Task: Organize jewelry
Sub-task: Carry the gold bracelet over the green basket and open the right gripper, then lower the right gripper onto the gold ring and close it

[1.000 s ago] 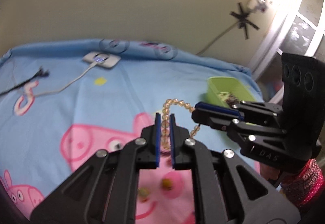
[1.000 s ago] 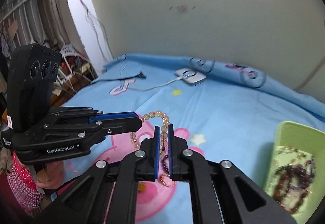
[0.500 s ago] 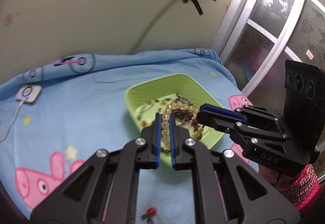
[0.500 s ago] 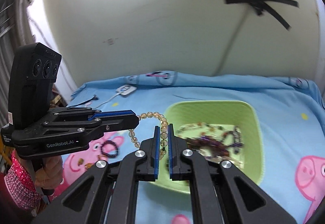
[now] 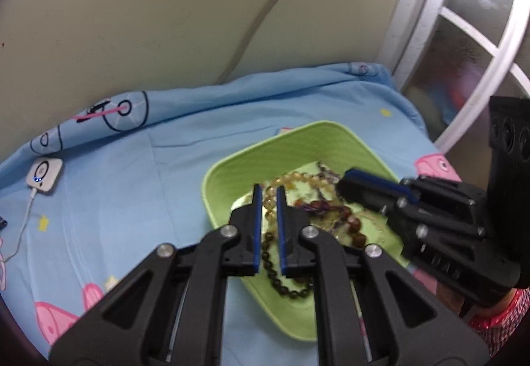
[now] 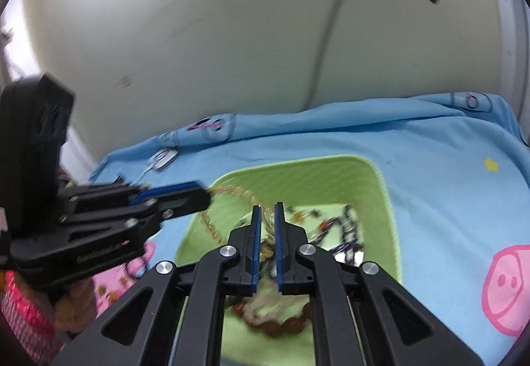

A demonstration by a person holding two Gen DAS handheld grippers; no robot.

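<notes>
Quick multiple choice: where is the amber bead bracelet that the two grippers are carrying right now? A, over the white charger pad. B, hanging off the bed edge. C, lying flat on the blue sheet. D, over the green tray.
D: the amber bead bracelet hangs between the left gripper and right gripper directly over the green tray.

A home bedroom; a cartoon-pig bedsheet covers the bed against a cream wall; a white-framed window stands beside it.
</notes>
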